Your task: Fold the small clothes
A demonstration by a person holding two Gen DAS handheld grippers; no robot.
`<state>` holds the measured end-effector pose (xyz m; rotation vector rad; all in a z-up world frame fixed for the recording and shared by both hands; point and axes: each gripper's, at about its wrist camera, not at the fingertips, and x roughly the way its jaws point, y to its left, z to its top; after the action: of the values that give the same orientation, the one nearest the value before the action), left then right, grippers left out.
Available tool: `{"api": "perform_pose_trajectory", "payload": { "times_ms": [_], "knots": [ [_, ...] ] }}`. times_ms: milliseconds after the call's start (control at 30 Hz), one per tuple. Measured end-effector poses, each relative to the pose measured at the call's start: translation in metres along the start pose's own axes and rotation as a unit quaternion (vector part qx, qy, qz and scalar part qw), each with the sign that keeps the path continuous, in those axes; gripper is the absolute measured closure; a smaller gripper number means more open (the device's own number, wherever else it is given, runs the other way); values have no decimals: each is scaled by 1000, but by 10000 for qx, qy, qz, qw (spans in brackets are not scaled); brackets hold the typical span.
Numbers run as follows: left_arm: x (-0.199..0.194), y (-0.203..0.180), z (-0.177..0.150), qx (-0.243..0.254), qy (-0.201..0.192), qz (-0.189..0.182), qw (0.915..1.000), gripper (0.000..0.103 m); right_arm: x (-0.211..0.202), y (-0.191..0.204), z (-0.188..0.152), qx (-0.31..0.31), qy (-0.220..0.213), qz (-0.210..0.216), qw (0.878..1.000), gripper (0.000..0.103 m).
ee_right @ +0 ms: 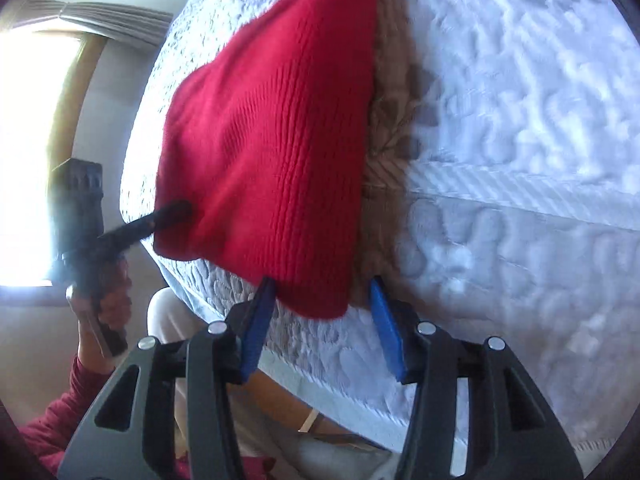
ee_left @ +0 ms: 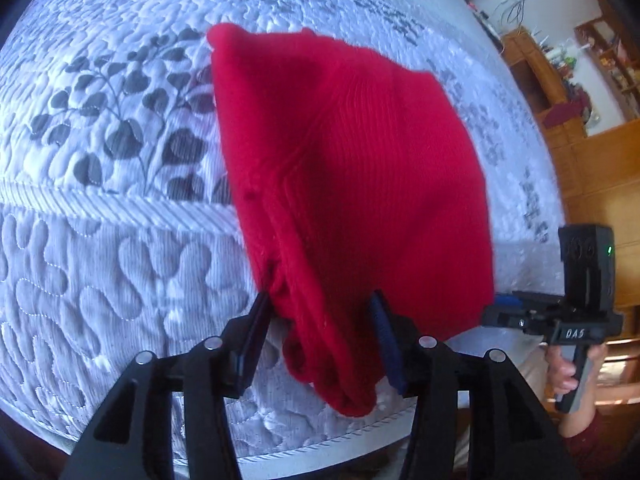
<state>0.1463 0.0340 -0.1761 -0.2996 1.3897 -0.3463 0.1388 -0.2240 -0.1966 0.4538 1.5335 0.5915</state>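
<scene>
That red knit garment [ee_left: 348, 168] lying on the quilted bed [ee_left: 100, 240] looks soft, light and floppy, best pinched at its near corners, between the spread jaws of both left gripper [ee_left: 320, 312] and right gripper [ee_right: 320, 296]

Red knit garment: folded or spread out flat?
Folded. The red knit garment lies doubled on the quilt, with stacked layer edges bunched at its near corner.

White quilted bedspread [ee_left: 120, 240] fills both views, printed with grey leaf sprigs [ee_left: 120, 120] at ten o'clock in the left wrist view. Wooden shelving [ee_left: 560, 80] with small clutter stands at two o'clock. Bright window [ee_right: 28, 140] at nine o'clock in the right wrist view.
</scene>
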Motion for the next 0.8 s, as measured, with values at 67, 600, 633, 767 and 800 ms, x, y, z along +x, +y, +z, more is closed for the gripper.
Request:
{"api": "perform_pose_trajectory", "payload": {
  "times_ms": [67,600,633,767,800],
  "knots": [
    [4,-1,-1,-17,47,87,9999,55,7,-2,4,92,68,184,9998,83],
    [11,12,12,-190,407,-252,9987,71,-5,16,-13,-857,177,-694,9937,83],
    [3,11,14,-122,395,-192,9990,70,-9,21,-12,-916,145,-738,9930,75],
    [-37,14,31,238,-147,327,9991,59,-46,17,-7,-1030,-97,-707,9921,73],
    [-48,13,41,344,-353,439,9978,59,-53,17,-1,-1011,-179,-665,9925,73]
  ]
}}
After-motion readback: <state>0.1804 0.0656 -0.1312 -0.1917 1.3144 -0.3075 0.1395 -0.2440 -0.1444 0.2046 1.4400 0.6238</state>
